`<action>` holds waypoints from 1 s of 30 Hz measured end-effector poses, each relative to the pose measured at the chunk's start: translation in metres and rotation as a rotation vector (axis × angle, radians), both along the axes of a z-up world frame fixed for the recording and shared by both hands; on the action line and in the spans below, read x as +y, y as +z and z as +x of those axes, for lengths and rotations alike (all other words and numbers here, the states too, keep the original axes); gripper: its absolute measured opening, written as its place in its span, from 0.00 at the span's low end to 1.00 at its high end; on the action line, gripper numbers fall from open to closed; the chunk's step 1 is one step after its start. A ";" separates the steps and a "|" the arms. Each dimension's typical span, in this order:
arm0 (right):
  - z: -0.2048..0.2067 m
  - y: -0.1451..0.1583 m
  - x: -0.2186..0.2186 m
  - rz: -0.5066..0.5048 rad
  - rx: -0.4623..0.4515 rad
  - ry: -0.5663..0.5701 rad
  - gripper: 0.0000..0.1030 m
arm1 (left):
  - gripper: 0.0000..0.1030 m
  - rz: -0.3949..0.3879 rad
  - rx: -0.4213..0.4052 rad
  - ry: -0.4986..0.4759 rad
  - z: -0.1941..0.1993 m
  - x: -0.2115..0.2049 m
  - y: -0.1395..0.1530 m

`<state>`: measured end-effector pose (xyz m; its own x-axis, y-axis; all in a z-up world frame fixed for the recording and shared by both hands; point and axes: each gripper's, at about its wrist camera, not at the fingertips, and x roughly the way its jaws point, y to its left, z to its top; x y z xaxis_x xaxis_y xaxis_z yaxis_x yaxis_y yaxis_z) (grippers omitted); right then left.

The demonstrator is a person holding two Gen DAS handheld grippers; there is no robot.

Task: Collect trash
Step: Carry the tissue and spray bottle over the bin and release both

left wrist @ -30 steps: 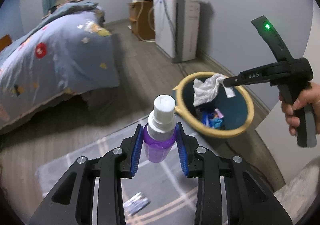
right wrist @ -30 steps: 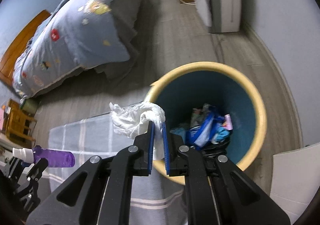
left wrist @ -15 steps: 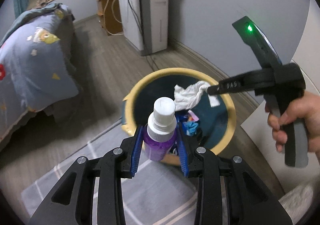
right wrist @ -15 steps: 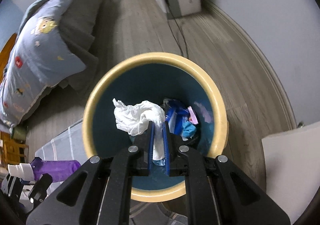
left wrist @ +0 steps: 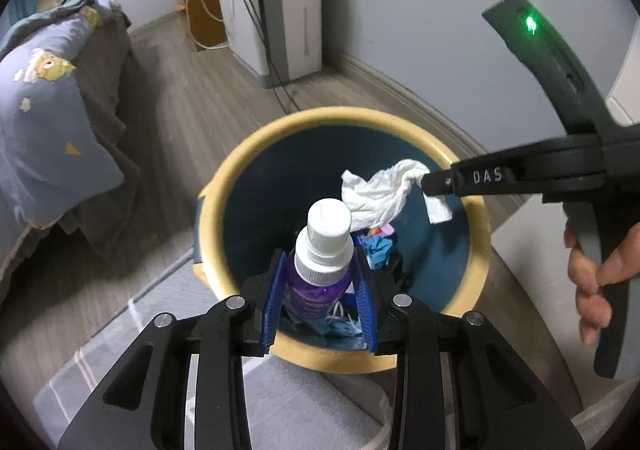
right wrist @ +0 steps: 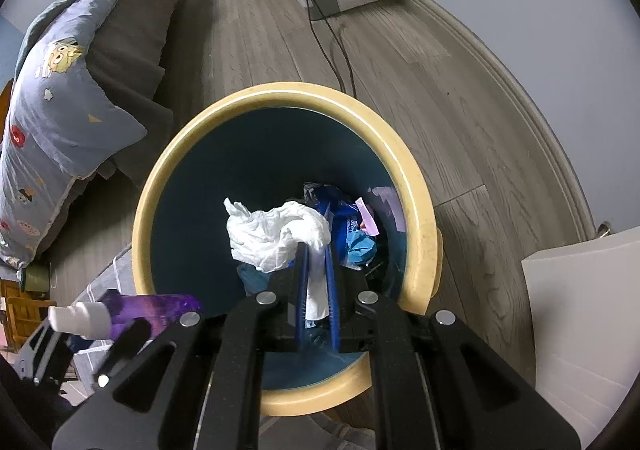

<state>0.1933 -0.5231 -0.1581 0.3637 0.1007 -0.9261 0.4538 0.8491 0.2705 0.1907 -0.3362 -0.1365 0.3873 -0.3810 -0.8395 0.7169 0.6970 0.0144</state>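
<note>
The left tool (left wrist: pixel 320 290) is gripping a purple spray bottle (left wrist: pixel 322 274) by its body between the blue pads (left wrist: pixel 272 298), white cap pointing up and away from the camera. The bottle is hanging over the near edge of the trash bin (left wrist: pixel 224 190), a dark blue bin with a cream rim, standing on the wood floor (left wrist: pixel 192 98) just beside a grey rug (left wrist: pixel 280 402).

The right tool (right wrist: pixel 316 282) is clamping a crumpled white tissue (right wrist: pixel 272 238) — the pads are standing narrow, with the tissue's tail trapped between them and the bulk bunching out past the tips to the left. The tissue is sitting above the bin's opening, inside the line of the rim (right wrist: pixel 280 90). In the left wrist view, the same tissue (left wrist: pixel 384 194) is hanging from the right tool's tip over the far right part of the bin.

Blue wrappers and a pink scrap (right wrist: pixel 352 226) are lying at the bottom of the bin. A bed with a patterned blue quilt (right wrist: pixel 52 110) is standing to the left; a white appliance (left wrist: pixel 288 2) is standing against the far wall, its cable (right wrist: pixel 336 50) trailing across the floor.
</note>
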 end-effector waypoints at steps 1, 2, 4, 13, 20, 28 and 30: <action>0.000 -0.002 0.000 0.009 0.001 -0.003 0.08 | 0.33 0.002 0.004 0.000 0.001 -0.001 -0.002; 0.000 -0.004 -0.001 0.017 0.002 -0.008 0.08 | 0.33 0.006 0.005 0.001 0.003 -0.002 -0.004; 0.001 -0.006 -0.002 0.035 0.002 -0.019 0.08 | 0.33 0.015 0.009 0.008 0.008 -0.004 -0.008; 0.004 -0.004 -0.002 0.049 -0.023 -0.033 0.27 | 0.50 -0.009 -0.011 0.065 0.026 0.002 -0.007; 0.004 -0.001 -0.005 0.046 -0.029 -0.044 0.29 | 0.69 -0.022 -0.014 0.092 0.025 0.011 -0.008; -0.004 0.012 -0.011 -0.017 -0.040 -0.094 0.89 | 0.92 0.018 -0.070 0.147 0.018 0.021 -0.007; -0.007 0.017 -0.013 -0.049 -0.037 -0.105 0.93 | 0.92 0.030 -0.083 0.155 0.015 0.024 -0.005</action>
<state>0.1865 -0.5357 -0.1407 0.4037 0.0147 -0.9148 0.5314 0.8101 0.2475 0.2058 -0.3125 -0.1417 0.5081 -0.2866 -0.8123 0.5964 0.7974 0.0917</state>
